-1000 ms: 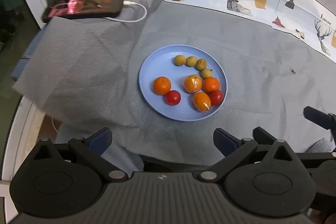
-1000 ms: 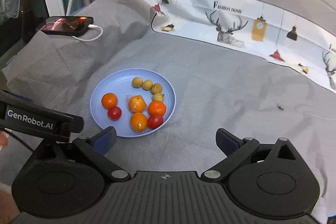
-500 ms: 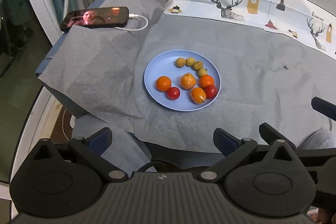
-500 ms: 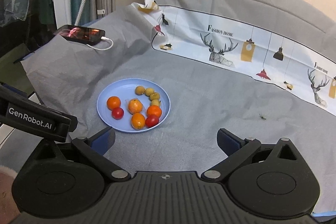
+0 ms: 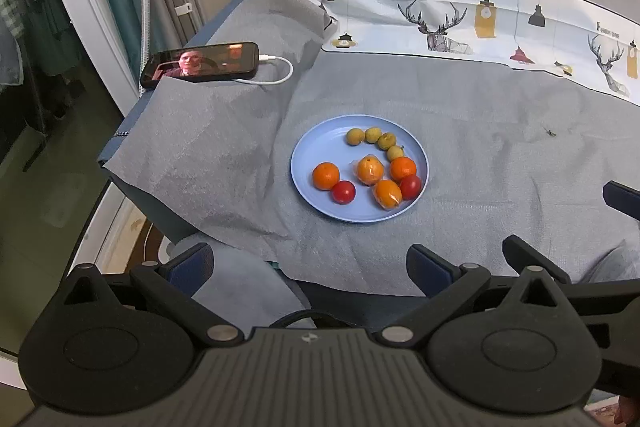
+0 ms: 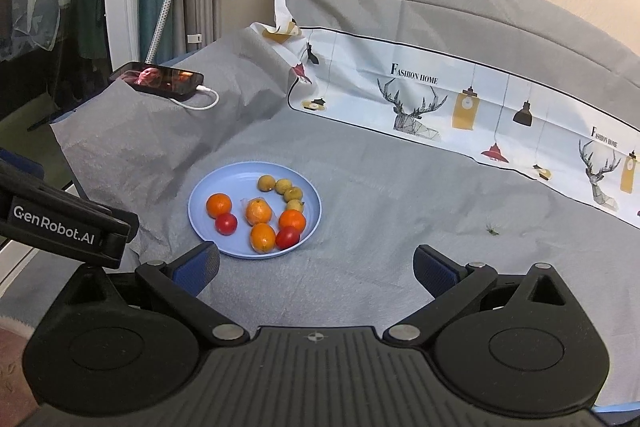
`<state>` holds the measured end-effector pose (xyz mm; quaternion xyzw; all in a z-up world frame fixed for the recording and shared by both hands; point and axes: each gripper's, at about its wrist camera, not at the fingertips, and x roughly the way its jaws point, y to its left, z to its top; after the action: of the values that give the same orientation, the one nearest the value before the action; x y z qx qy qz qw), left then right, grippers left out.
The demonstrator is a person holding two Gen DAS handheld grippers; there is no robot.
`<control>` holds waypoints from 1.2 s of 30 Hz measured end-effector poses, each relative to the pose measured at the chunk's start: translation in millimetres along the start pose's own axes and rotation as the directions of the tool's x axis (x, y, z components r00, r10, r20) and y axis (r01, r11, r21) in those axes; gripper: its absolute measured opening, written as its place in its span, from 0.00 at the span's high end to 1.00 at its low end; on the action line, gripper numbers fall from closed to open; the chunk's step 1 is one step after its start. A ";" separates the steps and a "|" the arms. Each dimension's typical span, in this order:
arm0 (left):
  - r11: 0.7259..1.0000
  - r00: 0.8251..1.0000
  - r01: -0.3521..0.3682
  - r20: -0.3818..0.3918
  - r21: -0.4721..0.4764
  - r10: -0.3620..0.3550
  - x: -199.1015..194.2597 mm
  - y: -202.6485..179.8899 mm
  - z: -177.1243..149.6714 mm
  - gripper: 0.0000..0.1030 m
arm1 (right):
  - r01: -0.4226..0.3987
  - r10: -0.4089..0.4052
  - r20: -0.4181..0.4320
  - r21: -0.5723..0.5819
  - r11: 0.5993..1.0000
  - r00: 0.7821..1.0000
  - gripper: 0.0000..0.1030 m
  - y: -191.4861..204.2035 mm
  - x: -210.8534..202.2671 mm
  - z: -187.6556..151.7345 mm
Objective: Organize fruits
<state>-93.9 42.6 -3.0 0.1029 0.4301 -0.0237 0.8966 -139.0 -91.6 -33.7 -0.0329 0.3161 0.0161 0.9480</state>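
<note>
Both claws spread wide, empty. Plate (image 5: 304, 163) with fruit (image 5: 326, 175) lies ahead of left claw (image 5: 310, 263), slightly right of its midline, well apart. From right claw (image 6: 316, 263), plate ahead-left, nearer left finger (image 6: 198, 263). Phone (image 5: 200, 66) far ahead-left.

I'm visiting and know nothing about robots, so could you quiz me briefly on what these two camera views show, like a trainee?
1. How many small yellow-green round fruits lie on the round light-blue plate?
2. True or false: the black smartphone with a white charging cable lies on the plate.
3. The left gripper and right gripper are: A) both open and empty, B) both holding oranges, C) one holding a tomato.

Key: 1) four, in a curved row; 2) false, it lies on the grey cloth, apart from the plate; 3) A.
</note>
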 end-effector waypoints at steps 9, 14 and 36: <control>1.000 1.000 -0.007 0.012 0.007 0.006 -3.8 1.6 -0.3 0.00 | 0.004 -0.004 0.009 -0.008 1.000 1.000 0.01 1.1 -2.9 0.4; 1.000 1.000 -0.006 0.011 0.006 0.006 -3.9 2.2 -0.4 0.00 | 0.007 -0.007 0.009 -0.015 1.000 1.000 0.01 3.1 -3.0 1.1; 1.000 1.000 -0.012 0.002 -0.001 0.012 -0.2 7.9 -0.4 0.00 | 0.009 -0.009 0.009 -0.019 1.000 1.000 0.01 4.7 -3.0 1.8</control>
<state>-93.3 50.4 -1.9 0.1051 0.4288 -0.0183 0.8971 -140.6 -86.8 -30.6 -0.0430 0.3116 0.0149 0.9491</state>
